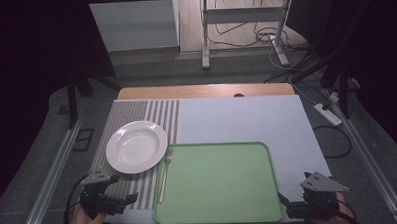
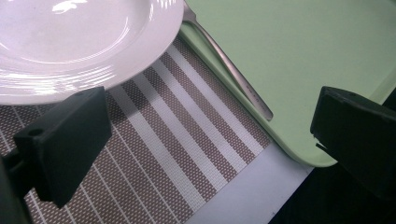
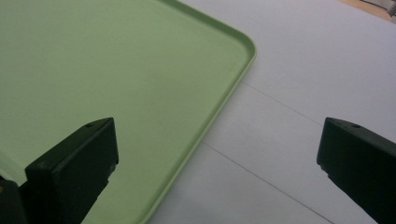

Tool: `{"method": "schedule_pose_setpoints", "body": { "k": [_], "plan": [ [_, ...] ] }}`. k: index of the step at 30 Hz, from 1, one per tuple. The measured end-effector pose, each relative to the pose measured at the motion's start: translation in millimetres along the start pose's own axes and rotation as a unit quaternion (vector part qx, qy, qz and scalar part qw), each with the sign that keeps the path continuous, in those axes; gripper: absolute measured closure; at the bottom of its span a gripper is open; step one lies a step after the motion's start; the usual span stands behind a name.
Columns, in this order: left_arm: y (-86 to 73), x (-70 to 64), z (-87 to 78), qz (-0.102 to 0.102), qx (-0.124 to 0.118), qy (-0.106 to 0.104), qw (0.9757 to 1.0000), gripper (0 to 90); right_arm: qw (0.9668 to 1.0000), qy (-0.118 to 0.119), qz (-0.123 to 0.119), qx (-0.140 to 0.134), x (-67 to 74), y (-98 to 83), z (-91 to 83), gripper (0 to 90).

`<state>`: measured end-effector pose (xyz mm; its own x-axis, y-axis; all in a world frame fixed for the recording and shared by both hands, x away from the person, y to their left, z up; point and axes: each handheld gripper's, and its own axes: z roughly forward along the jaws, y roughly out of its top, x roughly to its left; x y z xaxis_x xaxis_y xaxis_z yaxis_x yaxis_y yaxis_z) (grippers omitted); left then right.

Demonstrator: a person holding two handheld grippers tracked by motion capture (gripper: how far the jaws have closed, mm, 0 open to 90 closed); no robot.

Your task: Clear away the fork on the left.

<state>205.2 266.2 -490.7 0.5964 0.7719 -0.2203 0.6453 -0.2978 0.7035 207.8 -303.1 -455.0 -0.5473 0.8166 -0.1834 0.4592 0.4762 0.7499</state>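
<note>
**Grippers parked at the near edge, plate and fork untouched**

While both tools sit low at the table's [image 1: 287,119] near edge, nothing is gripped. The left gripper [image 1: 120,201] is seen with jaws spread wide over the striped placemat [image 2: 187,154], just short of the white plate [image 1: 136,145]. The right gripper [image 1: 285,201] is likewise held wide open, at the near right corner of the green tray [image 3: 116,70], apart from it.

The plate lies on the placemat, left of the tray. The fork [image 1: 164,174] is laid just beside the plate, its handle along the tray's left rim; from the left gripper view it appears to rest on that rim.

Step judged in hand: an approach to the plate or fork by the left gripper. The plate's rim is best taken squarely at its near edge, one jaw under the lip. The fork's thin handle should be pinched across its width, well clear of the plate.

Count: one plate, one fork, one tray, one placemat, two grippers.
</note>
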Motion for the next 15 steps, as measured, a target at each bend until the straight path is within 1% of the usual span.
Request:
{"method": "schedule_pose_setpoints", "body": {
  "k": [3, 10, 15],
  "plan": [
    [-1.4, -1.5, -2.0, 0.004, 0.000, 0.002, 1.0000, 0.0, 1.0000, 0.000, 0.001, 0.000, -0.1, 0.0, 0.0, 0.0],
    [-6.1, -2.5, -7.9, 0.000, -0.006, 0.007, 1.0000, 0.0, 1.0000, 0.000, 0.000, 0.000, 0.4, 0.0, -0.5, 0.0],
    [-9.8, -3.7, -12.2, 0.003, -0.013, 0.007, 0.9999, 0.0, 1.0000, -0.001, 0.000, 0.001, 0.7, 0.1, -0.4, 0.0]
  ]
}}
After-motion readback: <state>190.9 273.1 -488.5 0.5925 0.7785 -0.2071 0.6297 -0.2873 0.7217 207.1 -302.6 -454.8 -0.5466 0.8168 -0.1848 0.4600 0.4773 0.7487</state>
